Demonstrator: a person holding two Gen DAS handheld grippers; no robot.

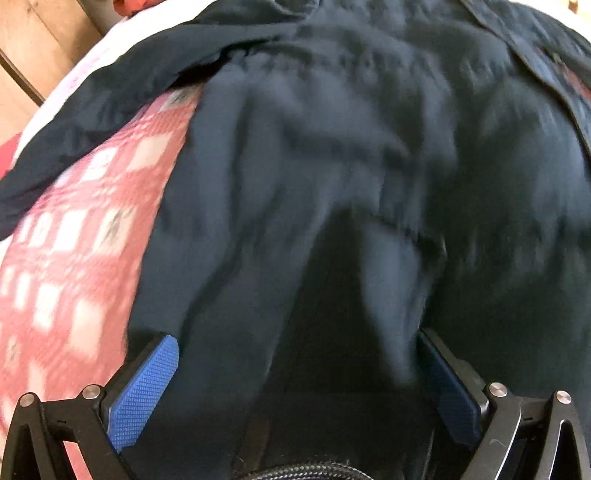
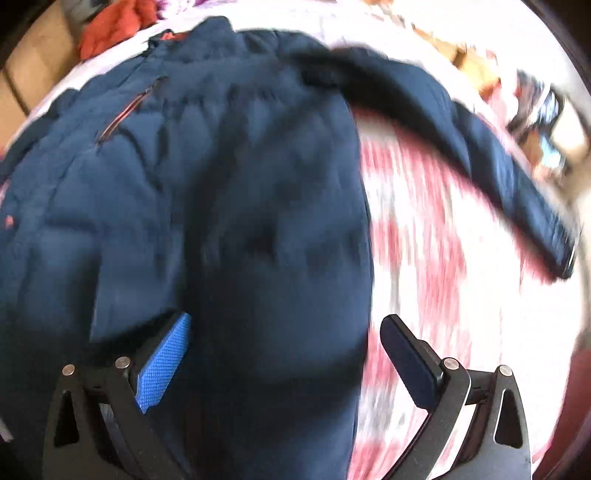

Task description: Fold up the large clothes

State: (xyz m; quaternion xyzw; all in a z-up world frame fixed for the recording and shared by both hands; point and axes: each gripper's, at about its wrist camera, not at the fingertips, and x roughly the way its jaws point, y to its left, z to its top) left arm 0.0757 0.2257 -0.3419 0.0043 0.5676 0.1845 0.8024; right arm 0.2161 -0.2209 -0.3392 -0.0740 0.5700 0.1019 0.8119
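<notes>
Both fisheye views motion-blurred (worst rightward), edges bowed, whites overexposed.

Jacket: dark navy, quilted; thin red-orange zip line on chest. Bedspread: red-pink with white squares in a check pattern. Tool pads: bright blue, dimpled texture; frames black. Orange-red cloth at far edge.

Navy padded jacket lies spread on a red-white checked cover, one sleeve stretched out sideways.
</notes>
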